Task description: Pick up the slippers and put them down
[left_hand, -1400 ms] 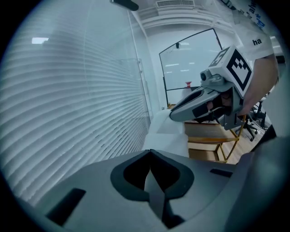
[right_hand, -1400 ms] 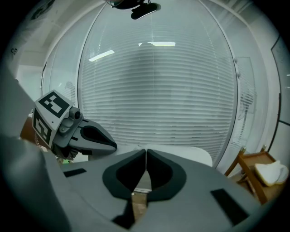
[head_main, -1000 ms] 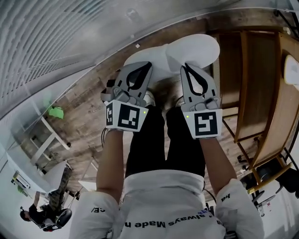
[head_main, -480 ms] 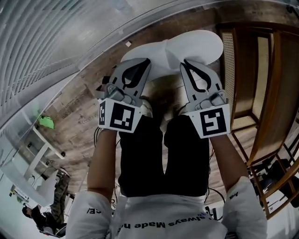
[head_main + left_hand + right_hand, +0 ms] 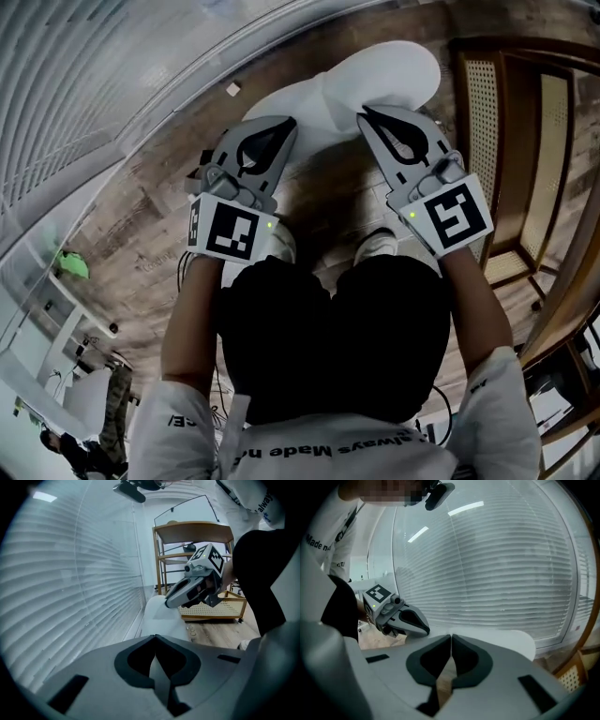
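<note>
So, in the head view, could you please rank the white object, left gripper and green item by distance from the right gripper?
1. White object, just beyond the right gripper tip.
2. Left gripper, alongside, leftward.
3. Green item, far left.

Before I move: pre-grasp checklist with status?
1. Nothing in left gripper: ok.
2. Nothing in right gripper: ok.
3. Jaws apart for a grasp: not ok, both pairs are together.
4. Sight of slippers: cannot tell; only a white rounded object lies ahead on the floor.
5. Gap between right gripper and wooden shelf: cannot tell; they look close in the head view.
</note>
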Tool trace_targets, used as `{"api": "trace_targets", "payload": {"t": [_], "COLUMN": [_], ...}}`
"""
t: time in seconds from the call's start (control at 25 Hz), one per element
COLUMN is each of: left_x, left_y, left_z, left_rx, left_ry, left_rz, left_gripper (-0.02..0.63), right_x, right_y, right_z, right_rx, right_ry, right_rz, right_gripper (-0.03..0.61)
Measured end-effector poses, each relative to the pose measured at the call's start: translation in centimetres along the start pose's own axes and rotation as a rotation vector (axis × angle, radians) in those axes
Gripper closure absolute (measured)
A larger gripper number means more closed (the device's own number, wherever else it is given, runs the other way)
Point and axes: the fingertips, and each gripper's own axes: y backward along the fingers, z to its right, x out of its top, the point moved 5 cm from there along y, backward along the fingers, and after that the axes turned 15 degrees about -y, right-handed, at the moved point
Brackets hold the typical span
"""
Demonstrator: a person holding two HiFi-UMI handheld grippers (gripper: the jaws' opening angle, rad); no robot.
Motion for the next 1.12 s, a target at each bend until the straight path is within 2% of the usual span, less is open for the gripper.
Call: {"api": "trace_targets", "payload": {"t": [0.32,0.52,0.92,1.12], "left_x": [-6.2,-9.7,-13.2,-14.8], "left_y": [-4.1,-6.0,-8.4,-9.1], "left_z": [4.3,6.4,9.2,10.6], "left_rx": [-0.053,-0.065,-0.053,-0.078], "left_ry": [-0.019,0.01,0.03,0.042], "left_rz": [-0.026,-0.049,-0.089,-0.11], "left_gripper": [0.601,0.601,0.601,0.601], "right_x": [-7.9,-12.2,-17.1,-19.2], "right_y": [-3.2,-4.7,-6.2,-6.6], "right_z": [2.4,3.0,3.9,3.9], "right_rx": [-0.018,-0.043,-0.096,-0.112], "right_ry": [0.074,0.033,0.04,0.039], "right_rz": [-0.05,-0.07,-0.133,-0.18], "right_gripper": [0.563,0.563,0.563,0.563]}}
